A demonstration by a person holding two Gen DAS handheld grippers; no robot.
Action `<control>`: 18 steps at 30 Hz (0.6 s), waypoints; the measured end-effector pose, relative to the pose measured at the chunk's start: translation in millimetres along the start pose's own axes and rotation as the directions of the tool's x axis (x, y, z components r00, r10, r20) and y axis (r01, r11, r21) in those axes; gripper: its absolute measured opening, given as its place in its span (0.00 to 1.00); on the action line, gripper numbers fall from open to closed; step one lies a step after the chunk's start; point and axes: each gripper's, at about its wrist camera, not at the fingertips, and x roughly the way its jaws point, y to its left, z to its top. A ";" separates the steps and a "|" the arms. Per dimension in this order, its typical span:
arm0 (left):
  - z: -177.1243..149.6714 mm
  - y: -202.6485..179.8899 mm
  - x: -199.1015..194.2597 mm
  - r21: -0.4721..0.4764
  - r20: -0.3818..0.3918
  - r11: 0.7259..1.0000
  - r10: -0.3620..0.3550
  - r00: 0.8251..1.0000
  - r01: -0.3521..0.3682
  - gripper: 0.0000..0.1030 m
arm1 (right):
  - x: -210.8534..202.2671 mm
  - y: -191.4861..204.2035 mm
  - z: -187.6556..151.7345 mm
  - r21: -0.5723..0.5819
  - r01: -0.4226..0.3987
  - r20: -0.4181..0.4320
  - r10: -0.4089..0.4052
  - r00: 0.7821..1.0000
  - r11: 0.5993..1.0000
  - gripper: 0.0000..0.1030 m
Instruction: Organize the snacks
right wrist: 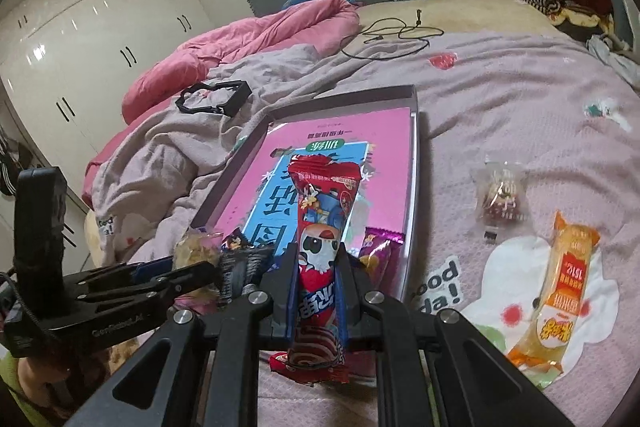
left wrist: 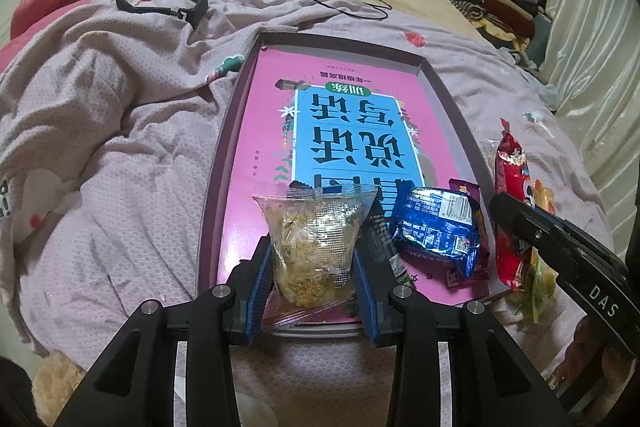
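From the left wrist, the left gripper (left wrist: 314, 267) has its blue fingers (left wrist: 260, 275) pinched on a clear packet of crumbly yellow snack (left wrist: 314, 239), held over the near end of the shallow box lid (left wrist: 224, 155) lying on the bed (left wrist: 120, 147). A pink and blue book cover lines the lid. At 3 o'clock of the packet lies a blue snack packet (left wrist: 438, 227) on a purple wrapper (left wrist: 468, 267). Further toward 3 o'clock the right gripper's dark finger crosses a long red snack stick (left wrist: 510, 167).

From the right wrist, the right gripper (right wrist: 318, 267) clamps the long red snack stick (right wrist: 320, 227), pointing toward 12 o'clock over the lid (right wrist: 414, 187). At 9 o'clock the left gripper (right wrist: 192, 267) holds its clear packet (right wrist: 192, 247). On the bedspread at 3 o'clock lie an orange snack stick (right wrist: 560, 279) and, toward 2 o'clock, a small clear packet with red contents (right wrist: 502, 195).
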 end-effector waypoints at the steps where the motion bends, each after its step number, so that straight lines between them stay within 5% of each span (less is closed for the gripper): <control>1: 0.2 -0.1 0.7 0.001 0.000 1.000 0.001 1.000 -0.001 0.39 | 0.5 -0.5 0.8 0.004 0.006 0.003 -0.006 1.000 1.000 0.15; 18: -0.3 0.1 2.2 -0.001 -0.002 1.000 0.002 1.000 -0.002 0.39 | 10.8 -5.3 -5.1 0.001 0.039 -0.026 -0.039 0.999 0.999 0.15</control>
